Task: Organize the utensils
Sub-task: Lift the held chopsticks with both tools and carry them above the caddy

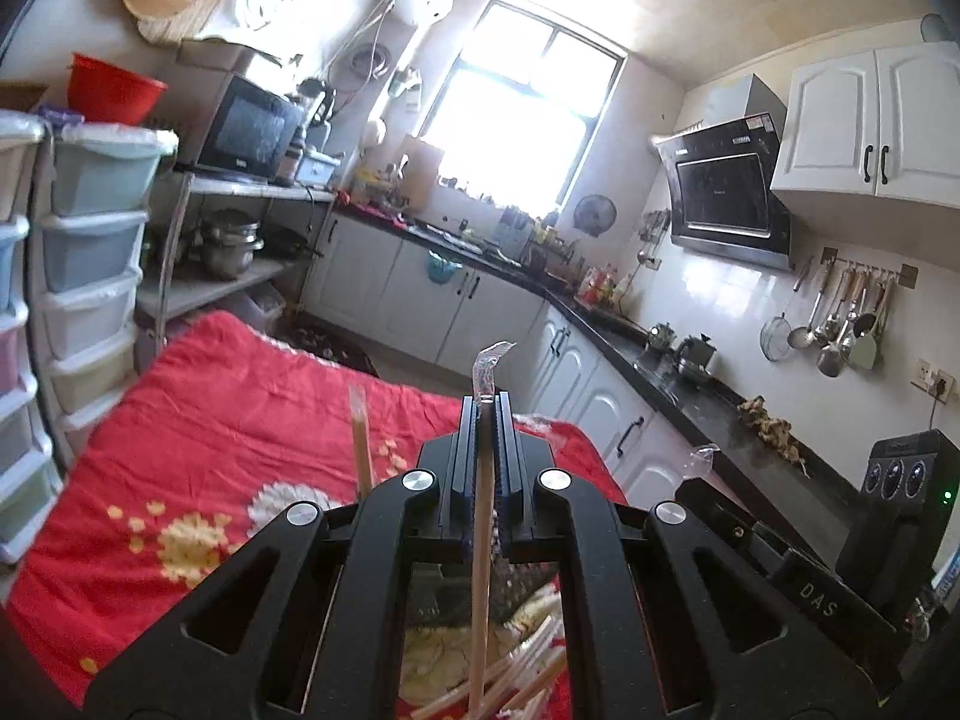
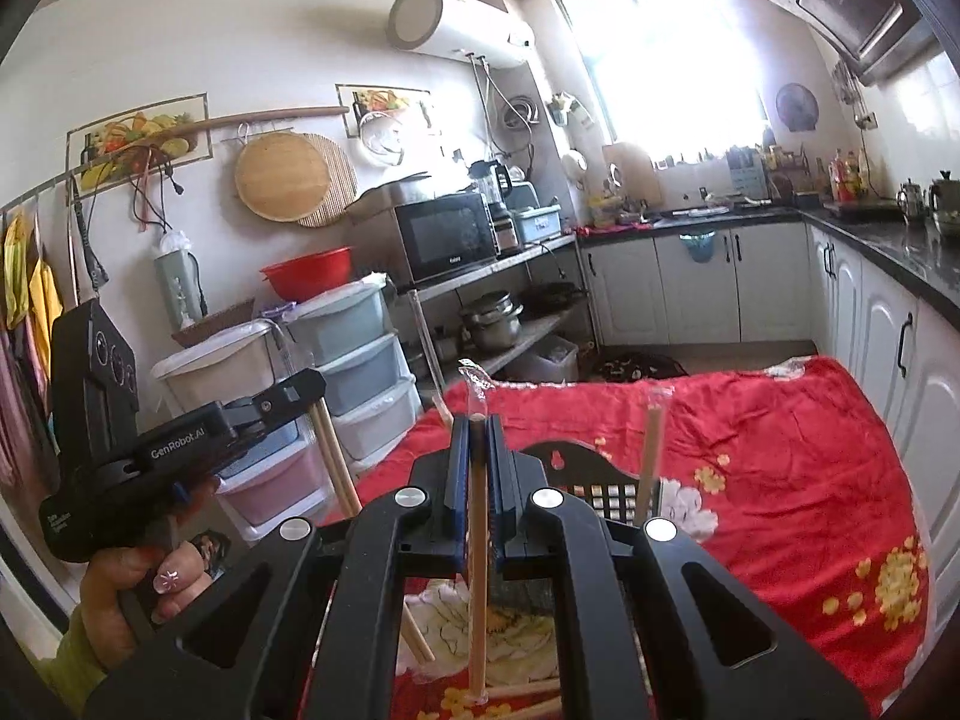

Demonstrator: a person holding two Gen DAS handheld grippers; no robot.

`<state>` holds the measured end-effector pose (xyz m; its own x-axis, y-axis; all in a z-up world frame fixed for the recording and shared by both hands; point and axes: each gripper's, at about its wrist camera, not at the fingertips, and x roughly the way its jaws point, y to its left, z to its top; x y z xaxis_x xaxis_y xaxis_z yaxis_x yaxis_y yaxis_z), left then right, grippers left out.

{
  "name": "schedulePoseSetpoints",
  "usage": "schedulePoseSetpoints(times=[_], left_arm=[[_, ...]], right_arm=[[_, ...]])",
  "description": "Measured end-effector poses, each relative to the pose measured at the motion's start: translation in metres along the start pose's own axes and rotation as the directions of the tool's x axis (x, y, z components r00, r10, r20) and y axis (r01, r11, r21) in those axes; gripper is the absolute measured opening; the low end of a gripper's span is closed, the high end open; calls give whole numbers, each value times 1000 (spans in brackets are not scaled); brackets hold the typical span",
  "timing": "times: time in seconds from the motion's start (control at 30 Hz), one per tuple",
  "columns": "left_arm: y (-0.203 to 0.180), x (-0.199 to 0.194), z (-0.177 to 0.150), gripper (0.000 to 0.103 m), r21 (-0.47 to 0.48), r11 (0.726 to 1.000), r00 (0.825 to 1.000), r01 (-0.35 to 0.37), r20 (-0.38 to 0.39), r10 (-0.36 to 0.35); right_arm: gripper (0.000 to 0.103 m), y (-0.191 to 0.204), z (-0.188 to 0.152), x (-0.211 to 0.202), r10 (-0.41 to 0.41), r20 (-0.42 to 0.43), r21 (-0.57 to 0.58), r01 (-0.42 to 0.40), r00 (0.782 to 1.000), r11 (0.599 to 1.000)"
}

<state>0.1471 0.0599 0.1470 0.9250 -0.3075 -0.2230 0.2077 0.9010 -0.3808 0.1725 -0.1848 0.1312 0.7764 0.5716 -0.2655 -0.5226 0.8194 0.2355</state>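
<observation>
Wrapped chopsticks upright between clamped left gripper fingers, above red cloth.

Loose chopsticks under the left tongs, cut off below.

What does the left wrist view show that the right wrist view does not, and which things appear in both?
Only the left wrist view shows the ladles hanging on a wall rail and the white wall cupboard. Only the right wrist view shows the hand holding the left tool, the black basket and the whole round board. Both show the red cloth, microwave, window and a wrapped chopstick clamped in that view's own tool.
</observation>
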Motion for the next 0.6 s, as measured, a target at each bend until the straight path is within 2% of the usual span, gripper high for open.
schedulePoseSetpoints(times=[0.3,0.6], left_arm=[[-11,-7,28,2,35,999,995,-25,93,21],[-18,-9,50,2,53,997,985,-51,170,41]], right_arm=[[6,0,24,0,-30,81,-39,33,996,999],[6,-12,46,-7,-84,166,-66,96,983,993]])
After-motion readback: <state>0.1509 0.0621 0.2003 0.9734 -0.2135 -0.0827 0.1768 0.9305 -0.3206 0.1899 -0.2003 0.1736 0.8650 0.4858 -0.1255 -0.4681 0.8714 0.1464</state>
